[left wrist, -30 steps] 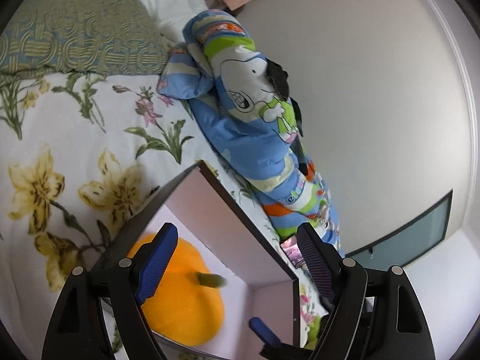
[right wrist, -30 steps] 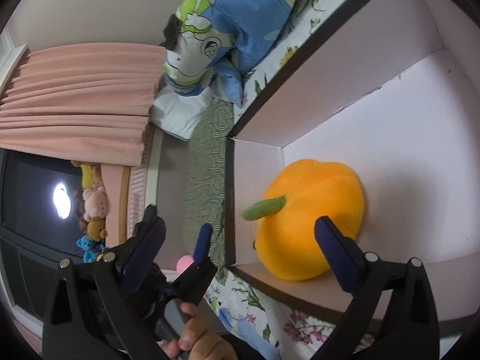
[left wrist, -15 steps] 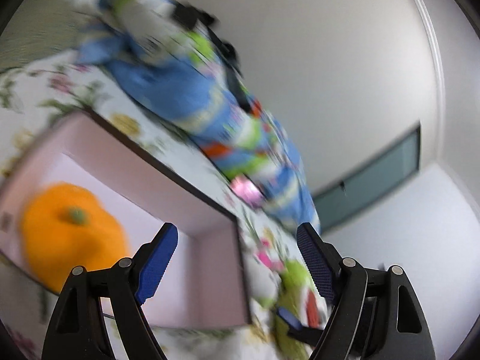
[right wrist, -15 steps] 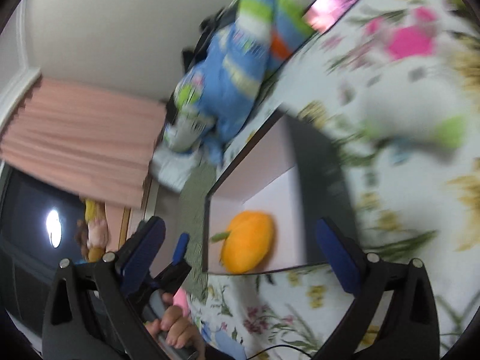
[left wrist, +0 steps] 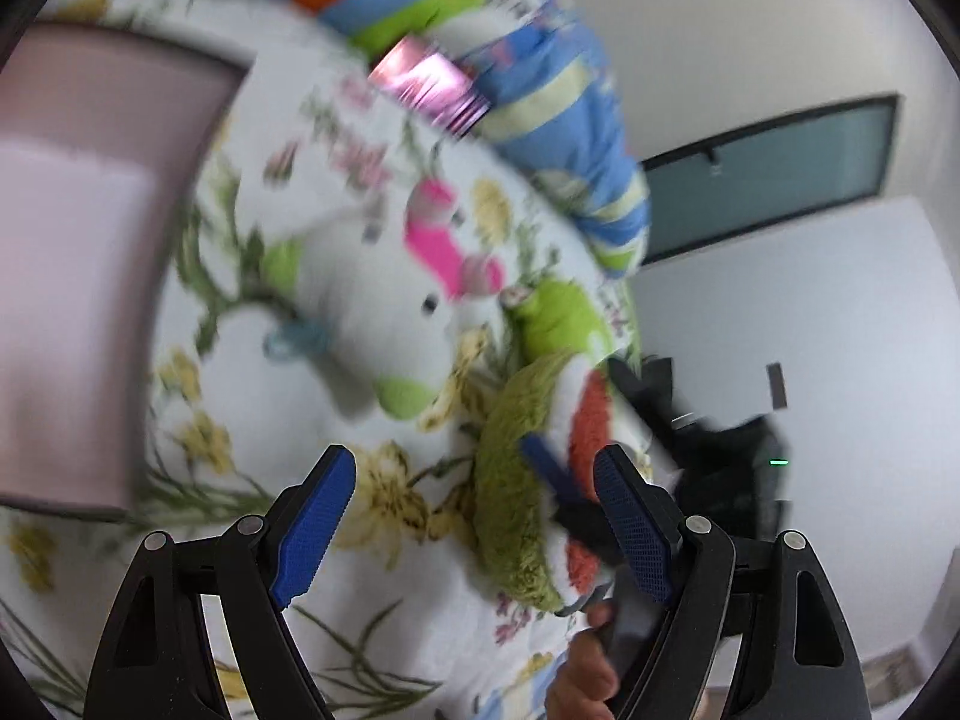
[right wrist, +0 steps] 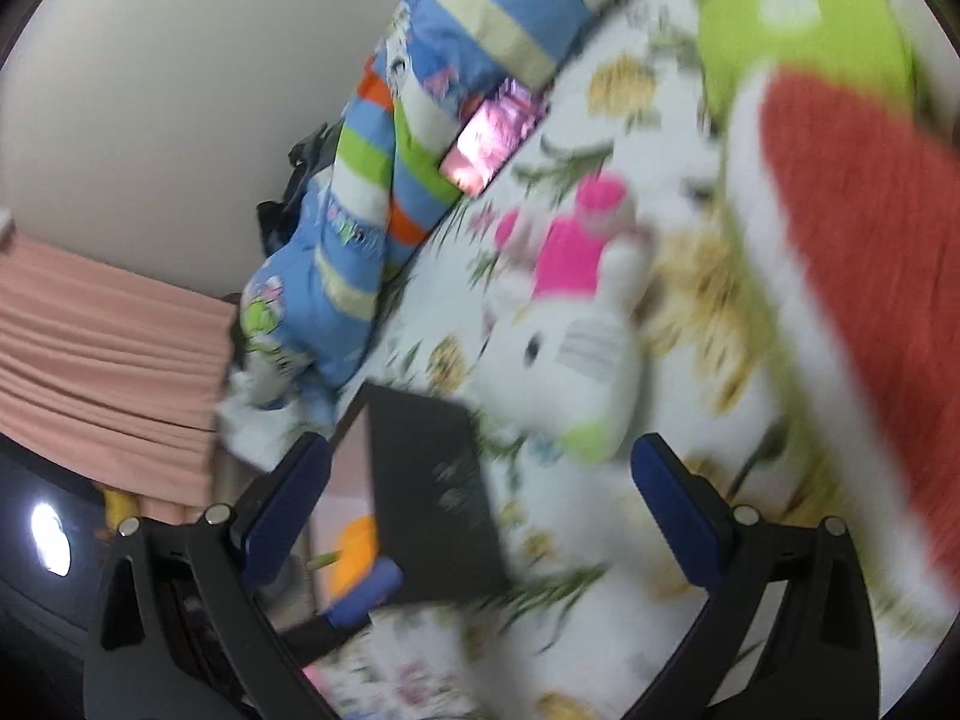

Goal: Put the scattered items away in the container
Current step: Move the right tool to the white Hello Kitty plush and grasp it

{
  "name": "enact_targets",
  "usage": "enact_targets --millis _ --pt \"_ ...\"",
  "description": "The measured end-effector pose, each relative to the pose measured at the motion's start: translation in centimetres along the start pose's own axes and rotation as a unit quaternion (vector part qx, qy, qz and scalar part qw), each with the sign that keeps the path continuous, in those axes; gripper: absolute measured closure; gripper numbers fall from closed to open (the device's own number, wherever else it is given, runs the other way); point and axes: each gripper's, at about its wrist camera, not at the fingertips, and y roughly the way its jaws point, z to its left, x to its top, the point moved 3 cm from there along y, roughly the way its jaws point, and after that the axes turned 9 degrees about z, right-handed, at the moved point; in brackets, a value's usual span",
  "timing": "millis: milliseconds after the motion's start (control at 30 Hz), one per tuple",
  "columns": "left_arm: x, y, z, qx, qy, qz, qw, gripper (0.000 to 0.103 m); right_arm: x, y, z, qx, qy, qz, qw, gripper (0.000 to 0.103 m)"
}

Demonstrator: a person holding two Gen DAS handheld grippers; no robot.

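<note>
1. Lying on the floral bedspread [left wrist: 252, 540], the white cat plush [right wrist: 570, 360] with its pink bow and green feet is the nearest loose item; it sits just beside the dark outer wall of the container [right wrist: 432, 480], outside it and apart from both tools.
2. A second ago both cameras looked down into the box at the orange pumpkin plush [right wrist: 354, 546]; now they have swung out over the scattered toys. I judge the pumpkin is stowed and the next pickup is being lined up.
3. The right gripper [right wrist: 480, 498] hangs with its blue fingers spread wide and nothing between them, aimed at the cat plush. The left gripper [left wrist: 474, 516] is likewise spread and empty.
4. A watermelon-slice plush [left wrist: 540, 480], green rind and red flesh, lies just ahead of the left gripper, with the right tool's fingertip reaching across it; a bright green plush [right wrist: 804, 30] rests beyond.
5. Both views are smeared by motion, so fine contact is hard to tell.
6. Edges: the container's pink inside [left wrist: 72, 240] fills the left of the left view; its rim must be cleared on the way back. A striped blue quilt [right wrist: 372, 168] and a pink foil packet [right wrist: 492, 138] line the wall side. Open bedspread around the cat plush leaves room to approach.
</note>
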Motion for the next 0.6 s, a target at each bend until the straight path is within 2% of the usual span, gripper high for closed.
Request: enact_targets --millis 133,200,300,467,600 --pt "0.6 3.1 1.5 -0.018 -0.063 0.014 0.9978 0.022 2.5 1.9 -0.7 -0.008 0.002 0.032 0.999 0.002" --pt "0.9 4.0 1.5 -0.009 -0.071 0.011 0.9973 0.022 3.6 3.0 -1.0 -0.027 -0.003 0.054 0.998 0.002" --pt "1.7 5.4 0.9 0.005 -0.069 -0.007 0.9976 0.022 4.6 3.8 -0.9 -0.054 -0.028 0.062 0.996 0.003" --pt "3.5 6.9 2.0 0.018 -0.094 -0.032 0.9949 0.021 6.0 5.6 -1.2 -0.063 -0.040 0.086 0.994 0.003" --pt "4.9 7.9 3.6 0.004 -0.123 -0.036 0.9918 0.021 7.4 7.6 -1.5 -0.055 -0.028 0.096 0.993 0.003"
